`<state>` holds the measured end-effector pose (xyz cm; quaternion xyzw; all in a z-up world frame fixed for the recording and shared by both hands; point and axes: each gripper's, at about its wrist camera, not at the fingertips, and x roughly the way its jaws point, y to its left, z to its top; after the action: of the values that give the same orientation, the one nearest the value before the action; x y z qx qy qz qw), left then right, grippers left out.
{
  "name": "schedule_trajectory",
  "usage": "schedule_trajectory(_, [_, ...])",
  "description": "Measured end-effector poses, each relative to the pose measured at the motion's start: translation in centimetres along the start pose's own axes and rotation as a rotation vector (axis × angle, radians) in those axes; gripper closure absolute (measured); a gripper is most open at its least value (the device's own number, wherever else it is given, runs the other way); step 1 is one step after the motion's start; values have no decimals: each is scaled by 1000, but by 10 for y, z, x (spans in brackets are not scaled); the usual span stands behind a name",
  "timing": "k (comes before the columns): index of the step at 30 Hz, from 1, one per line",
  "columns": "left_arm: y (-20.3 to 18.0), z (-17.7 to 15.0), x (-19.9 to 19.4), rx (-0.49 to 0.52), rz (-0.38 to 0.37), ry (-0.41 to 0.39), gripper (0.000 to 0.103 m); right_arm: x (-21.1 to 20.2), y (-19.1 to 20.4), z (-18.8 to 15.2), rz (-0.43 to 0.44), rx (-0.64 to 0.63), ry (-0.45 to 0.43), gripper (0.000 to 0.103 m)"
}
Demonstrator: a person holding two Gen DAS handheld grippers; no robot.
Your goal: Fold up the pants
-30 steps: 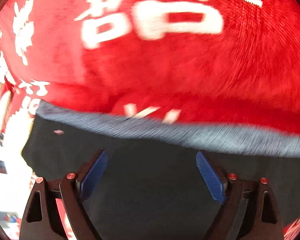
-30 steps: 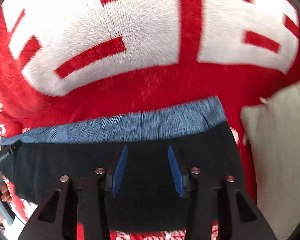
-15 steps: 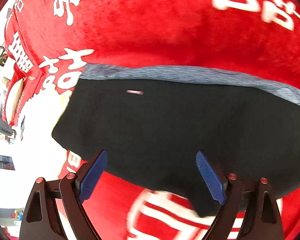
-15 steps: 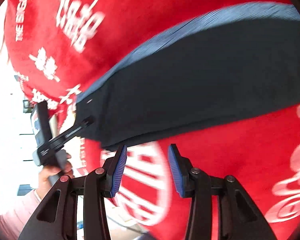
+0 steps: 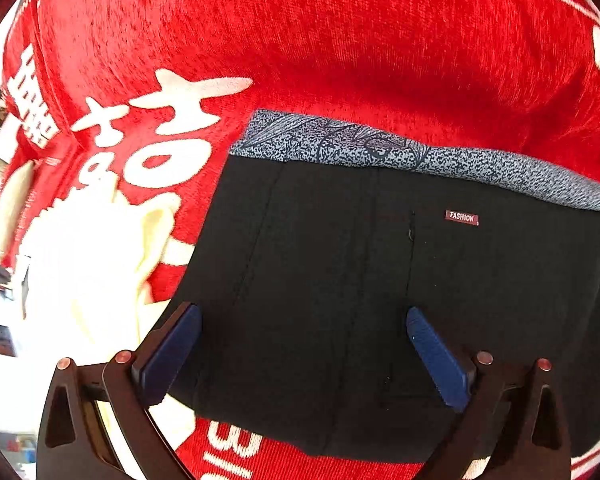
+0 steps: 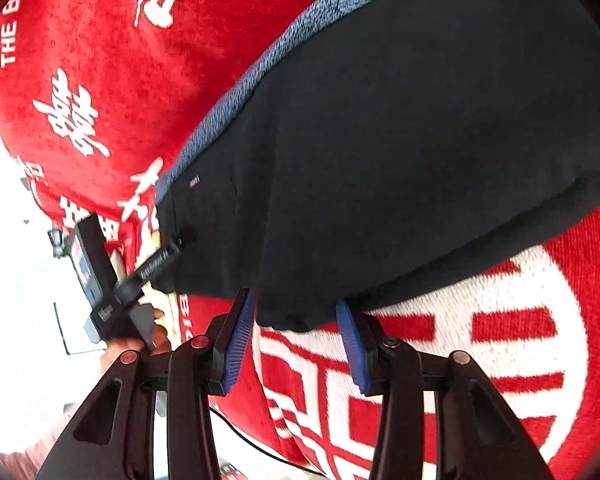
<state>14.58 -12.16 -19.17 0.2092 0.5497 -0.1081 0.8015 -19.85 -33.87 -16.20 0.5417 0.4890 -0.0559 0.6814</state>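
A home-like room, judged from soft furnishings

A plush red blanket printed with white characters is spread as the work surface; a cream cloth is seen at its edge, and the bright, blurred background cannot be read further.

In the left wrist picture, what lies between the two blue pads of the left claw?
Only the black pants lie there, spread on the red blanket. The left claw is opening and its pads grip nothing.

The pants run past the right edge; white lettering on the red blanket is cropped.
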Motion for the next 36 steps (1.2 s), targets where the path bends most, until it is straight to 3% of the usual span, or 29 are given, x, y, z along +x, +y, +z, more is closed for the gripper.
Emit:
schedule_trajectory(1, [2, -1, 1, -3, -17, -3, 0, -1, -2, 0, 1, 15, -10, 56])
schedule_trajectory(2, [4, -1, 2, -6, -37, -2, 0, 4, 0, 7, -1, 31, -12, 63])
schedule_trajectory(3, [5, -1, 3, -7, -45, 4, 0, 9, 3, 14, -9, 59, -14, 93])
schedule_trajectory(6, [4, 2, 0, 24, -44, 16, 0, -1, 26, 24, -30, 41, -55, 93])
schedule_trajectory(10, [6, 1, 3, 55, -61, -2, 0, -17, 42, 10, -123, -67, -74, 97])
schedule_trajectory(14, [6, -1, 3, 56, -67, -22, 0, 2, 5, -3, -190, -17, -18, 97])
schedule_trajectory(16, [3, -1, -1, 67, -51, -18, 0, -3, -1, -4, -182, -14, -16, 96])
schedule_trajectory(17, [2, 0, -4, 68, -40, -7, 0, -8, -2, -4, -212, -19, -12, 89])
schedule_trajectory(19, [-2, 1, -15, 69, -38, 16, 0, -23, -7, -4, -247, -14, 0, 88])
schedule_trajectory(24, [-21, 23, -35, 103, -57, -58, 0, -62, 10, 21, -340, -125, -100, 87])
schedule_trajectory(28, [-18, 56, -4, -2, -2, -18, 0, -60, 19, 56, -404, -227, -145, 67])
schedule_trajectory(30, [-11, 63, 16, -47, 46, 14, 0, -50, 16, 68, -470, -273, -147, 67])
schedule_trajectory(32, [-2, 66, 31, -101, 35, 31, 0, -43, 3, 71, -523, -279, -119, 69])
schedule_trajectory(34, [5, 69, 37, -147, 0, 45, 0, -46, -10, 67, -477, -278, -133, 71])
schedule_trajectory(36, [3, 69, 34, -139, 17, 49, 0, -50, -14, 65, -467, -280, -132, 71])
